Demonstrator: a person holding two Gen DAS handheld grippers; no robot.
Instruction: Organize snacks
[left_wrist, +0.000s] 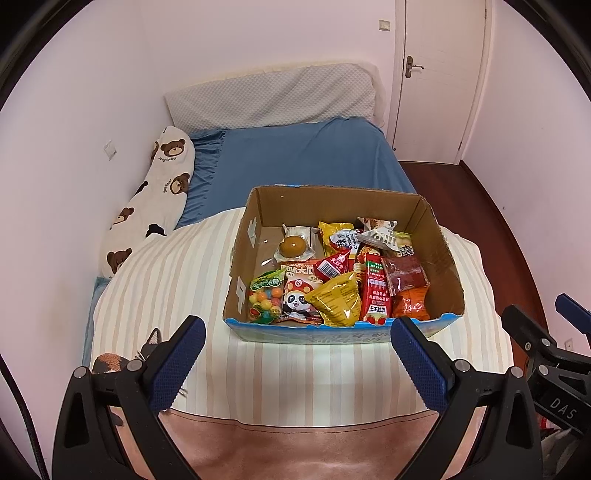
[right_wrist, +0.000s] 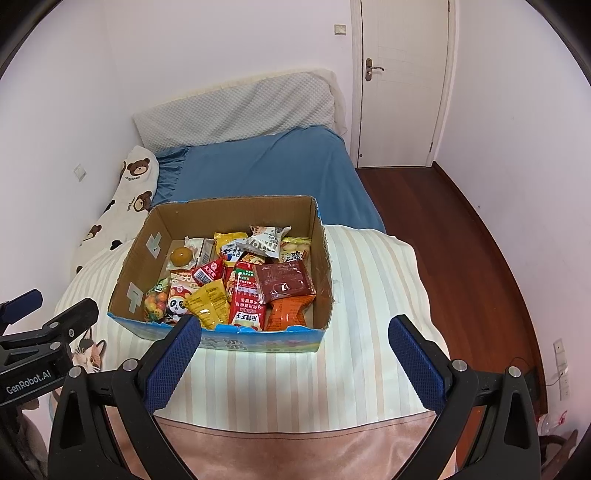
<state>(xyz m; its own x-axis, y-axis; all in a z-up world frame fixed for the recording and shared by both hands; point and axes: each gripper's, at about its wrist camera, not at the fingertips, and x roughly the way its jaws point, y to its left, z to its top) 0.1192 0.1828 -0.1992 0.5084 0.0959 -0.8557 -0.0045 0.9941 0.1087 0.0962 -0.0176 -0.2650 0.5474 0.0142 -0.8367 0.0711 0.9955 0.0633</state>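
Note:
An open cardboard box (left_wrist: 439, 236) (right_wrist: 321, 251) sits on a striped cream quilt on the bed. It holds several snack packets: a yellow bag (left_wrist: 338, 301) (right_wrist: 208, 304), a red sachet (left_wrist: 375, 291) (right_wrist: 245, 299), a dark red packet (left_wrist: 404, 275) (right_wrist: 284, 280), a panda packet (left_wrist: 297, 295), a candy-ball bag (left_wrist: 264, 299) and a wrapped yellow pudding (left_wrist: 291, 243) (right_wrist: 181, 255). My left gripper (left_wrist: 297, 334) is open and empty in front of the box. My right gripper (right_wrist: 295, 332) is open and empty, just before the box's front wall.
The striped quilt (left_wrist: 166, 280) (right_wrist: 373, 295) covers the near bed over a blue sheet (left_wrist: 295, 158). A bear-print pillow (left_wrist: 147, 199) lies along the left wall, a grey pillow (left_wrist: 269, 96) at the head. Wooden floor (right_wrist: 443, 229) and a white door (right_wrist: 402, 74) are to the right.

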